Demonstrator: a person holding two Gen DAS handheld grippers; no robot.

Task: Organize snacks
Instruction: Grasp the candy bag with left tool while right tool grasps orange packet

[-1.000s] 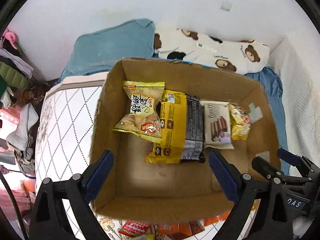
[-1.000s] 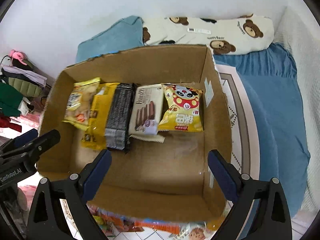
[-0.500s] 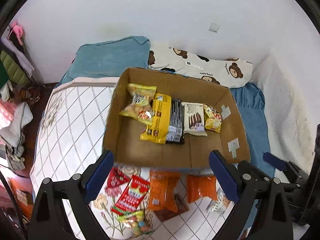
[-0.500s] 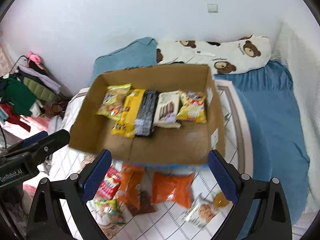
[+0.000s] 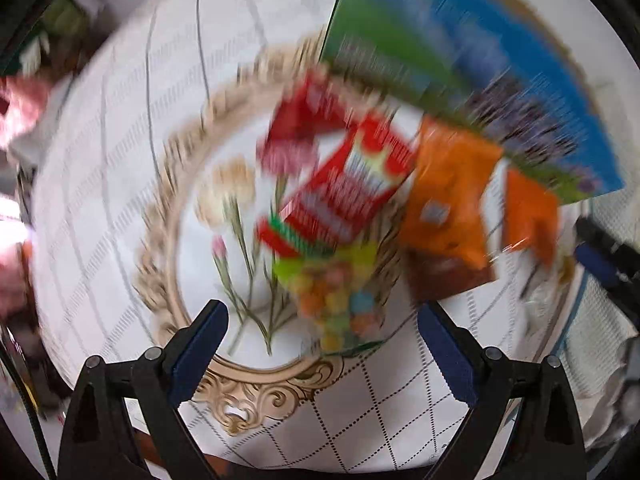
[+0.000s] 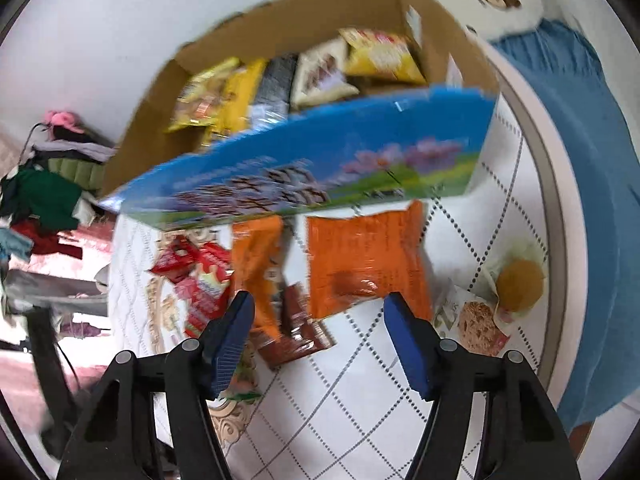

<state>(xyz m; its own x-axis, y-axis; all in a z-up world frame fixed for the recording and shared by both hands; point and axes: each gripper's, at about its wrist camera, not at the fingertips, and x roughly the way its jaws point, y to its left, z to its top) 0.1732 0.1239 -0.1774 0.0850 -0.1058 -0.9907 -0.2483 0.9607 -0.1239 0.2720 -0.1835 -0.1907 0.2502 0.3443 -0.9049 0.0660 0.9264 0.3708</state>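
Observation:
A cardboard box (image 6: 280, 168) with a blue printed front holds several snack packs in a row. Loose packets lie on the quilted bedspread in front of it. My right gripper (image 6: 320, 320) hovers over a wide orange packet (image 6: 364, 256). Its jaws are closing, with the packet's near edge between the fingertips and no pad touching it. A brown packet (image 6: 296, 328) and a narrow orange packet (image 6: 256, 272) lie just left. My left gripper (image 5: 322, 332) points down, open and empty, above a colourful candy bag (image 5: 336, 300) and a red packet (image 5: 344, 192). The left view is motion-blurred.
A cookie packet (image 6: 476, 320) and a round yellow pastry (image 6: 520, 280) lie to the right. Blue bedding (image 6: 580, 160) runs along the right side. Piled clothes (image 6: 44, 200) sit past the bed's left edge. The box wall (image 5: 460, 60) stands right behind the loose packets.
Both grippers have drawn back from above the box and sunk toward the loose packets. The right jaws stand narrower than before. The left view now faces straight down and is blurred.

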